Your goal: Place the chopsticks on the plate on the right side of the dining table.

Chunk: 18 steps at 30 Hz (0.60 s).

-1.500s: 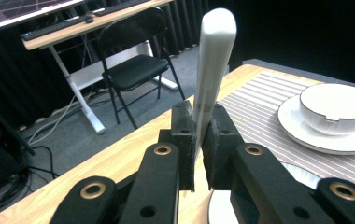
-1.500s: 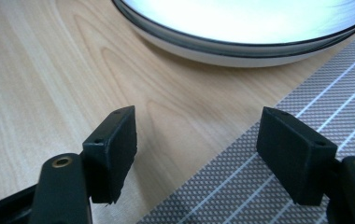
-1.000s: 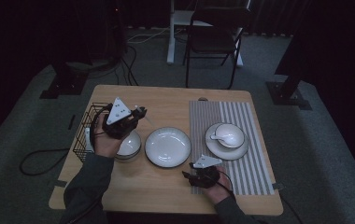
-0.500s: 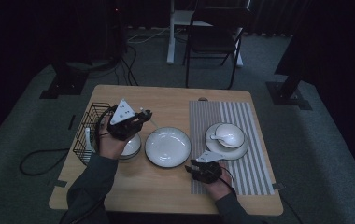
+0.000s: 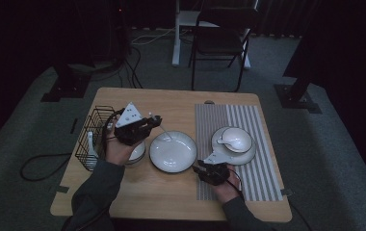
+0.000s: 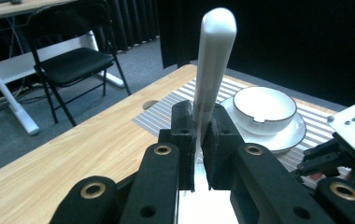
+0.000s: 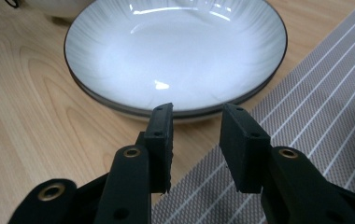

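At centre left my left hand-held gripper clamps a white ceramic spoon by its handle: stiff, glossy, slippery, breakable. Lower centre, my right hand-held gripper, jaws just narrowing around nothing, faces the fragile plate; I would pinch its rim.

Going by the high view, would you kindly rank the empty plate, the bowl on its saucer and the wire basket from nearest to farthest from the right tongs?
1. The empty plate, just up and left of the right tongs.
2. The bowl on its saucer, up and right on the striped mat.
3. The wire basket, at the table's far left edge.
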Available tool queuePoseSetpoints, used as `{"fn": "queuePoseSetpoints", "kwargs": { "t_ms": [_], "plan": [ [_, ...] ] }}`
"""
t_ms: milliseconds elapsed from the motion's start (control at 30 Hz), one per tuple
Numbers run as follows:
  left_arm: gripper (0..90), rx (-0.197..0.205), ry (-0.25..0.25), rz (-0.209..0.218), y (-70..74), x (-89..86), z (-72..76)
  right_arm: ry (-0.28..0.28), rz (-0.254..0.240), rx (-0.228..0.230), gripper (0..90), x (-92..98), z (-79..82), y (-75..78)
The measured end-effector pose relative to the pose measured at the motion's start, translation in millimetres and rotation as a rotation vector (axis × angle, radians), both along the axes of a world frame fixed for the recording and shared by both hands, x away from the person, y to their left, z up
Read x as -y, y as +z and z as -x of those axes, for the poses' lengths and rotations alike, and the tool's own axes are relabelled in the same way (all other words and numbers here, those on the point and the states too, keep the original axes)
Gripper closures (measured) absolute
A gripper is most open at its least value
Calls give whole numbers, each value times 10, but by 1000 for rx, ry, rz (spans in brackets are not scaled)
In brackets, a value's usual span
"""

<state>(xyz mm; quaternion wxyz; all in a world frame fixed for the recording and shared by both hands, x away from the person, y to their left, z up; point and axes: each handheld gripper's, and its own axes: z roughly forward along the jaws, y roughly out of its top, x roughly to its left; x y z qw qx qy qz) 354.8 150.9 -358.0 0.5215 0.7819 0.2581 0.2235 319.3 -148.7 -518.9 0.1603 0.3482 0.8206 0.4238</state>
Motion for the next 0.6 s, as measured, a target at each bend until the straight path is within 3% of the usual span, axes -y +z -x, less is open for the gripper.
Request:
{"fn": "queuePoseSetpoints", "kwargs": {
  "t_ms": [600],
  "plan": [
    [843,-47,-68,39,18,55,-5,-3,-1,21,657,-55,-55,34]
  ]
}}
